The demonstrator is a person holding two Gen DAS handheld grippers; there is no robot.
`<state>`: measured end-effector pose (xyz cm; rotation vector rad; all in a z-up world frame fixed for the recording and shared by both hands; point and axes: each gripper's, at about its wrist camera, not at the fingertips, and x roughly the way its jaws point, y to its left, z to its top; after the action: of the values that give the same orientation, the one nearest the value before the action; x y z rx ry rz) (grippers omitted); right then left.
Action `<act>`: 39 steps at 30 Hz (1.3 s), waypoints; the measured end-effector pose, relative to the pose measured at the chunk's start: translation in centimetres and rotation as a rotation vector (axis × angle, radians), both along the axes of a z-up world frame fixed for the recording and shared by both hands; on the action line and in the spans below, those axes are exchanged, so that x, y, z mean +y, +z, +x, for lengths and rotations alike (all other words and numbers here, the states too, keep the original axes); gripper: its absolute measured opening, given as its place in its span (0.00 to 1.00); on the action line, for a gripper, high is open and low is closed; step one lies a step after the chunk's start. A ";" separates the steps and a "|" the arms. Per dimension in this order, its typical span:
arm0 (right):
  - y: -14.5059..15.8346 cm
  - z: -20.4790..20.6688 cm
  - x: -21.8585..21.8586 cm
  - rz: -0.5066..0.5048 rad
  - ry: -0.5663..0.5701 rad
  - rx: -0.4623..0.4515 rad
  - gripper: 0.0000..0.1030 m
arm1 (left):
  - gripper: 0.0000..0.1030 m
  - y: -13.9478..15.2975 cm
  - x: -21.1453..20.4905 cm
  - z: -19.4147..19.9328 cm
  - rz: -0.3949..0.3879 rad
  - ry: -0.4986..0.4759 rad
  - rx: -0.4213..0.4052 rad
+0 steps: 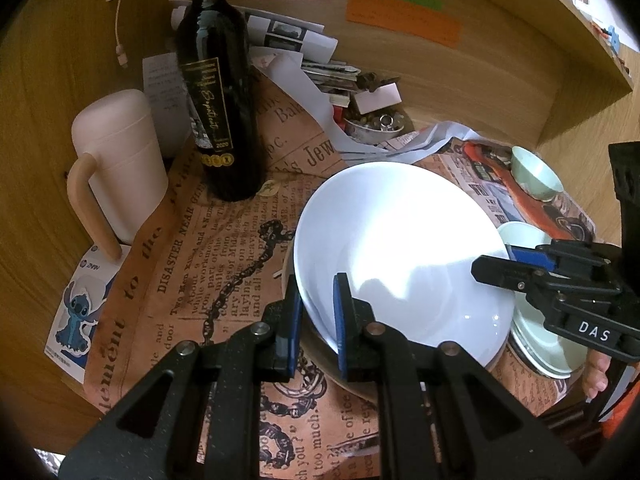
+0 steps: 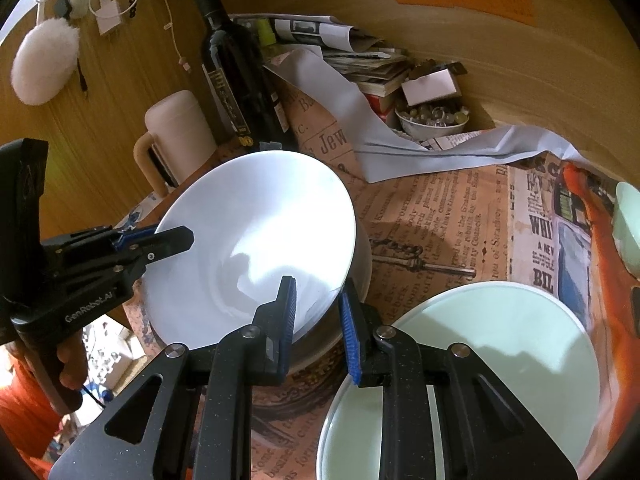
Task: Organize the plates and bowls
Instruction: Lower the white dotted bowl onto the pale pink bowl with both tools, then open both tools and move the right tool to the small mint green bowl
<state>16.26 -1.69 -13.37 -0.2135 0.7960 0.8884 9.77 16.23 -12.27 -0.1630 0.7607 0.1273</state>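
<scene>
Both grippers, left point(image 1: 316, 312) and right point(image 2: 318, 312), pinch the white plate's point(image 1: 400, 240) rim. Keep it level. Lower it squarely onto the stack.

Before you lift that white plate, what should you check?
1. Left claw grips the white plate rim: ok, shut on it.
2. Right claw grips the opposite rim: ok, shut on it.
3. White plate free of the dish under it: cannot tell.
4. Bottle out of the way: ok, it stands apart behind the plate.
5. Green plate bare on top: ok, nothing lies on it.
</scene>
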 end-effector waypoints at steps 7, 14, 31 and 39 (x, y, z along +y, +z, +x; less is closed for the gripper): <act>0.0 -0.1 0.0 -0.013 0.004 -0.014 0.21 | 0.15 0.2 0.0 -0.1 0.002 -0.014 0.015; 0.0 -0.5 0.3 -0.045 0.014 -0.057 0.21 | 0.15 0.4 0.3 -0.3 -0.038 -0.013 0.017; 1.8 -1.5 -0.9 -0.033 -0.018 -0.157 0.38 | 0.47 3.0 -0.4 -2.1 0.073 0.034 -0.093; 2.7 -0.2 -4.2 0.022 -0.104 -0.153 0.45 | 0.57 5.3 -2.4 -2.0 0.058 -0.012 -0.159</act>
<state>16.09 -5.85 -10.72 -0.2157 0.6495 0.7724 7.82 13.83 -7.00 -0.1115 0.5984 0.1235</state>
